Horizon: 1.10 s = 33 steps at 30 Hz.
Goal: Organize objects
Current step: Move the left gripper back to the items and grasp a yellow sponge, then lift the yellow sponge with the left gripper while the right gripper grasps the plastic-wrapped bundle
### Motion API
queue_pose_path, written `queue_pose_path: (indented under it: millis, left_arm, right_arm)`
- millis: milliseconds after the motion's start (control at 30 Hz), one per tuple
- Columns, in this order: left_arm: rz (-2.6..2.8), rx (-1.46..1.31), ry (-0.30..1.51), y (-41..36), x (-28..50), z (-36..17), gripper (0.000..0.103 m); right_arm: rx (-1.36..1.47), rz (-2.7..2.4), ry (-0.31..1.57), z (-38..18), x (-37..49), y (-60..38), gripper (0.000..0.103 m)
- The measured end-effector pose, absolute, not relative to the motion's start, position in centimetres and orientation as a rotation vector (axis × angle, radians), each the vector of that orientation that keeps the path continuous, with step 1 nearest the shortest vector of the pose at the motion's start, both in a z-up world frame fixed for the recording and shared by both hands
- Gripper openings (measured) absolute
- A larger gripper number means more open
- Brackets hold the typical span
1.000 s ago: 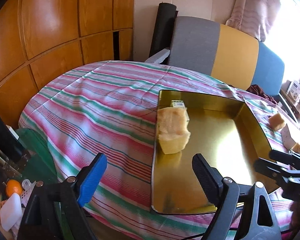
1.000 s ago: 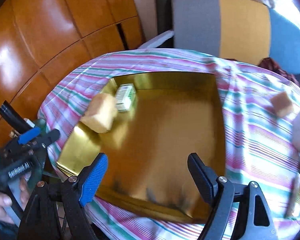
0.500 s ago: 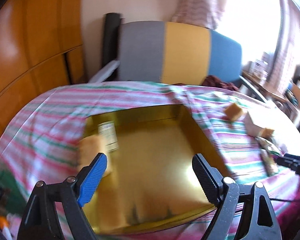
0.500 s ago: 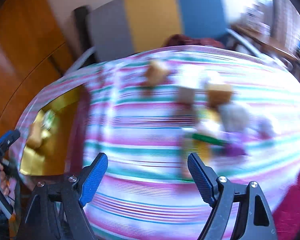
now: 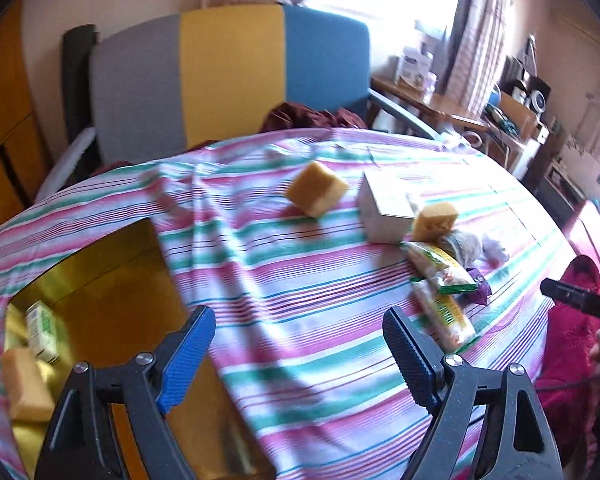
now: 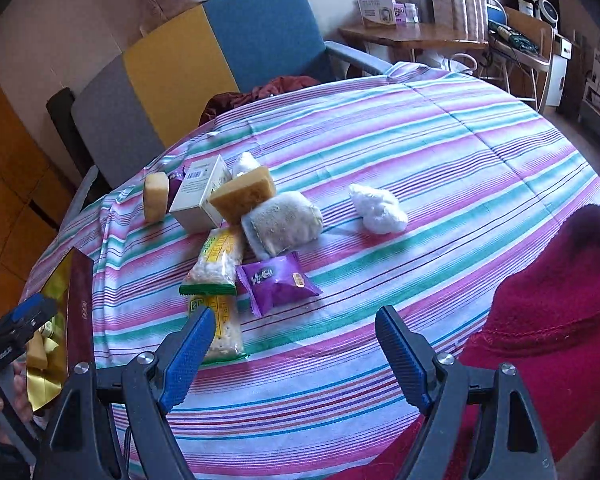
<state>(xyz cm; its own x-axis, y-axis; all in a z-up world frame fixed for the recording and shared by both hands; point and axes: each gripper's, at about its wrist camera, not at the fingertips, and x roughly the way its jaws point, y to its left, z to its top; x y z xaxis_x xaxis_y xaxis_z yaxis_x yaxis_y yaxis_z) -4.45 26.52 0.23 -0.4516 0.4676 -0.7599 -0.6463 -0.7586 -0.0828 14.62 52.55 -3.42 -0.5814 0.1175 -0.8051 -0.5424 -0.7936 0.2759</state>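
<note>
Blue pads line both tools. The right gripper [image 6: 294,344] is spread wide with nothing in it, up above the striped cloth [image 6: 440,152]. Just past its left finger lies a long yellow snack bag [image 6: 216,312], and a purple snack packet [image 6: 278,282] sits beside that. Farther out are a grey fuzzy pouch [image 6: 282,224], a yellow sponge [image 6: 242,192] leaning on a white box [image 6: 200,196], and a white fluffy lump [image 6: 376,208] off to the right.

The left gripper [image 5: 298,346] is spread wide too and holds nothing. It hangs over the cloth by the gold tray [image 5: 112,280]. Inside the tray, at its left side, are a small green-and-white box [image 5: 42,330] and a sponge block [image 5: 24,384]. Another sponge cube [image 5: 316,192] sits out on the cloth, well apart from the tray. A grey, yellow and blue chair [image 5: 228,76] stands behind the table.
</note>
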Motion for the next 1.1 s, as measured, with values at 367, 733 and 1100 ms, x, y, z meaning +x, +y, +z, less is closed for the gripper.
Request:
queue_pose_path:
  millis: [367, 733, 1100]
  left_arm:
    - [2.166, -1.267, 0.184, 33.7, -11.9, -2.6, 0.084]
    - [2.186, -1.424, -0.115, 38.2, -21.1, -5.6, 0.094]
    - [2.078, -1.445, -0.143, 40.7, -22.1, -8.3, 0.067]
  right_arm:
    - [-1.168, 2.443, 0.845, -4.0, 14.6, 53.1, 0.084]
    - [-1.171, 2.454, 1.018, -4.8, 14.8, 54.1, 0.084]
    - [-1.196, 2.425, 1.028, -5.0, 14.6, 54.3, 0.084]
